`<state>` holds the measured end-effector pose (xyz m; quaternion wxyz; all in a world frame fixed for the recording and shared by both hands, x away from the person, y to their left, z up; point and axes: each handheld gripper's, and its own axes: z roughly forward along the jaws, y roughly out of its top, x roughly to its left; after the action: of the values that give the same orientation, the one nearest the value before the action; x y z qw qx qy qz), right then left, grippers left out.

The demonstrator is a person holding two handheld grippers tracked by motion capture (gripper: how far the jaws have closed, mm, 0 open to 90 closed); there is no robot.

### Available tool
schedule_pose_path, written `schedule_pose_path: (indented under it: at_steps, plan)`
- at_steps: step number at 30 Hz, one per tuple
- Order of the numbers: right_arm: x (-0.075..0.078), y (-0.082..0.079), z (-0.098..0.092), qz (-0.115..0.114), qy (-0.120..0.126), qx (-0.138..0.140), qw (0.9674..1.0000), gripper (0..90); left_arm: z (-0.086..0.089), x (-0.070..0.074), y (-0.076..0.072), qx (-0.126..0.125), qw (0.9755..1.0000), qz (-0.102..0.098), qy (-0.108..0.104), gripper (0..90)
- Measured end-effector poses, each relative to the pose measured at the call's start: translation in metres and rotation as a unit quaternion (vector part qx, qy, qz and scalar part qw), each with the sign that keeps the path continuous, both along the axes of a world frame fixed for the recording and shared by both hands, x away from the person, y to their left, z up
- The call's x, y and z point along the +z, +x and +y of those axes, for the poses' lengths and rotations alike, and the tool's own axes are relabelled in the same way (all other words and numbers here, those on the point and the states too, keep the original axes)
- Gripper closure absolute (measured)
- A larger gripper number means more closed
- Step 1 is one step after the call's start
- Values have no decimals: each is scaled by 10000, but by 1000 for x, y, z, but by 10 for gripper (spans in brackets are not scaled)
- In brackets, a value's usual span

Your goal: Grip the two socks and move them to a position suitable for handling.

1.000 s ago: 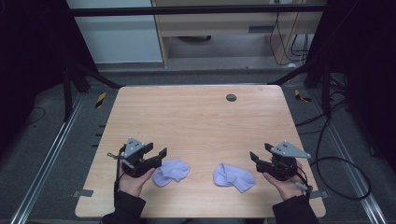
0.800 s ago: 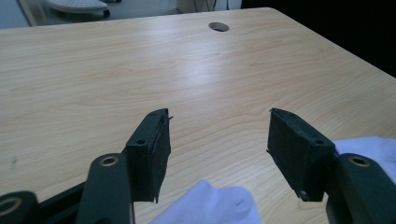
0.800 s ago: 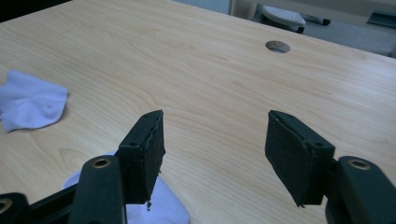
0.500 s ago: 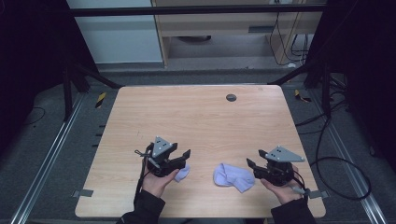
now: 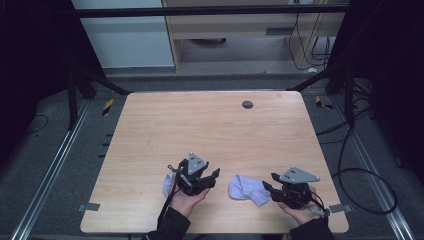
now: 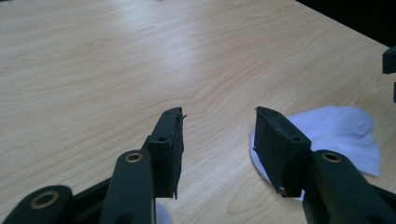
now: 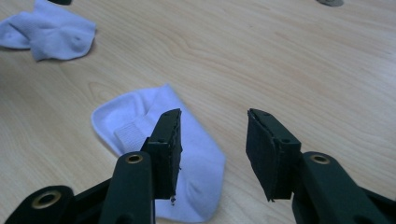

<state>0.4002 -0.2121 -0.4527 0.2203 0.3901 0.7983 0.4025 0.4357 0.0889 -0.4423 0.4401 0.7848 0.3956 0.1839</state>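
Light wooden table (image 5: 210, 130) bore small dark round disc (image 5: 247, 104) near far edge; cables (image 5: 360, 150) lay on grey floor beside table

In the high view, the left gripper (image 5: 207, 179) and the hand holding it are covering most of the left sock (image 5: 168, 184), leaving a pale edge showing. The right gripper (image 5: 267, 186) is overlapping the right sock (image 5: 245, 188) at one end. In the right gripper view, the picture's top edge is cutting off a small dark disc (image 7: 329, 2), possibly a table hole.
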Motion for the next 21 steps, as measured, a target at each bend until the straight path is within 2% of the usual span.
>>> schedule_pose_path:
  at_steps: [6, 21]
  plan:
    - [-10, -5, 3, 135, -52, 114, 9998, 582, -12, -11, -4, -113, 9997, 85, 181, 538]
    - [-28, -11, 10, 389, -189, 428, 9981, 625, -35, -39, -9, -256, 9982, 385, 376, 556]
